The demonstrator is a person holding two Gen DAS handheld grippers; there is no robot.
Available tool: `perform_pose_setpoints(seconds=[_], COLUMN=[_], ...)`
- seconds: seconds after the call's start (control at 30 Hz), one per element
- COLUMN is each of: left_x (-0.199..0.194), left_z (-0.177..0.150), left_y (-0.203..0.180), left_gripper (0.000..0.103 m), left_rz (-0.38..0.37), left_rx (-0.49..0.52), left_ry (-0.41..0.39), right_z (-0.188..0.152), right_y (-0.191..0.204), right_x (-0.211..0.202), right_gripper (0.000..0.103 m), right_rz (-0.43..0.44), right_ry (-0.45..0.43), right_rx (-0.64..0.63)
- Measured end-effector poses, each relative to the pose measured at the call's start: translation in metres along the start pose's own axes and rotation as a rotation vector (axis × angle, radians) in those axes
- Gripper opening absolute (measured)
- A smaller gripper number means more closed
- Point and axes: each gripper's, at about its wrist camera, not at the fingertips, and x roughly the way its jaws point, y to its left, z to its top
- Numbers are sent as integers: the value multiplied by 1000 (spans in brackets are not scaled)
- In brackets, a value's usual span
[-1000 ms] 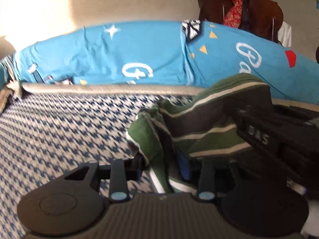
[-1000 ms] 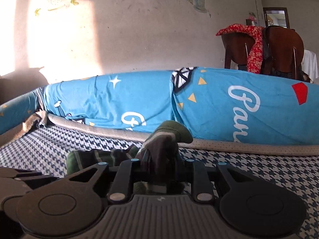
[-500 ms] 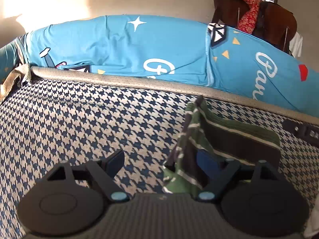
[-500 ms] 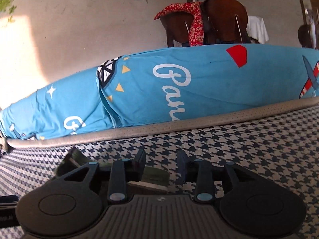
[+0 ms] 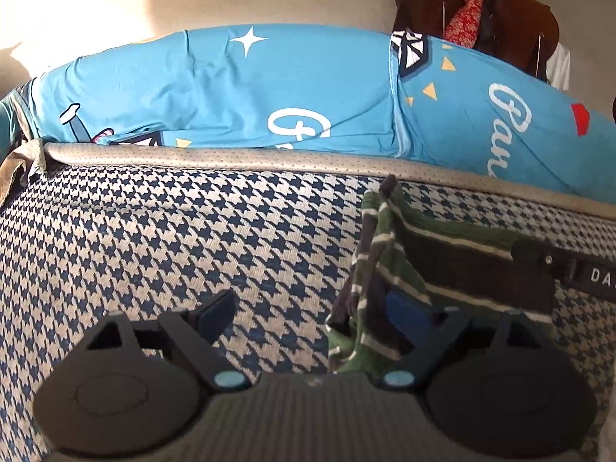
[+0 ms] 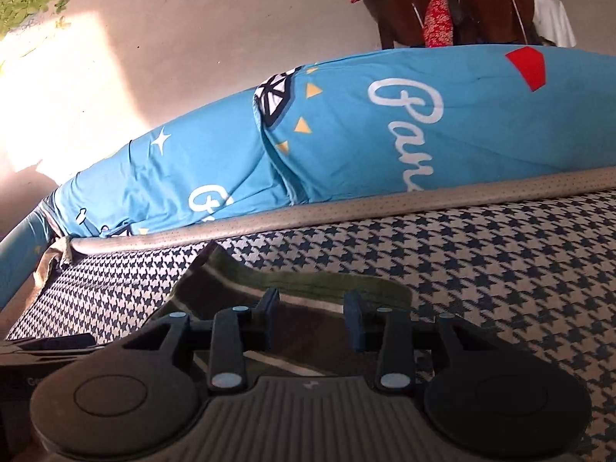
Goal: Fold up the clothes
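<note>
A houndstooth mattress (image 5: 161, 238) fills the foreground, with blue bedding (image 5: 231, 96) along its far edge and a chair (image 6: 481, 4) by the wall. The striped green garment (image 5: 431, 265) lies folded on the mattress. The left gripper (image 5: 312, 312) has just been opening and stands wide, its right finger against the cloth, gripping nothing. The right gripper (image 6: 312, 304) hovers over the garment (image 6: 300, 288), jaws parted, holding nothing.

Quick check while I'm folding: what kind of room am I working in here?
Most likely a bedroom at home: the work surface looks like a bed with a houndstooth cover, blue printed bedding bunched along the far edge, and a wooden chair with red cloth draped over it.
</note>
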Motion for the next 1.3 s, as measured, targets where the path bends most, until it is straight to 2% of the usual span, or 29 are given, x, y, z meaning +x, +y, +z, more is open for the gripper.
perform_pose_setpoints(seconds=[0.4, 0.47, 0.53, 0.63, 0.77, 0.9, 1.03, 1.2, 1.3], left_x=[40, 42, 41, 37, 24, 15, 9, 11, 13], left_z=[-22, -23, -23, -19, -10, -5, -9, -15, -18], left_y=[17, 21, 22, 23, 24, 20, 9, 4, 3], left_gripper=[94, 96, 95, 95, 98, 102, 103, 103, 103], left_rz=[143, 132, 128, 120, 108, 66, 53, 38, 36], left_rx=[46, 22, 23, 22, 30, 43, 106, 138, 150], left_ry=[147, 150, 150, 142, 104, 91, 72, 85, 94], right_z=[-12, -13, -13, -11, -9, -10, -18, -36, -43], right_y=[-8, -8, -7, 1, 6, 10, 11, 5, -3], right_x=[33, 36, 38, 38, 25, -3, -32, -58, -57], right_gripper=[45, 49, 61, 70, 71, 75, 77, 78, 78], right_rz=[-88, -95, -87, -82, -61, -121, -172, -242, -230], right_ry=[82, 79, 78, 75, 54, 50, 64, 141, 193], right_rx=[76, 94, 108, 92, 76, 103, 87, 136, 178])
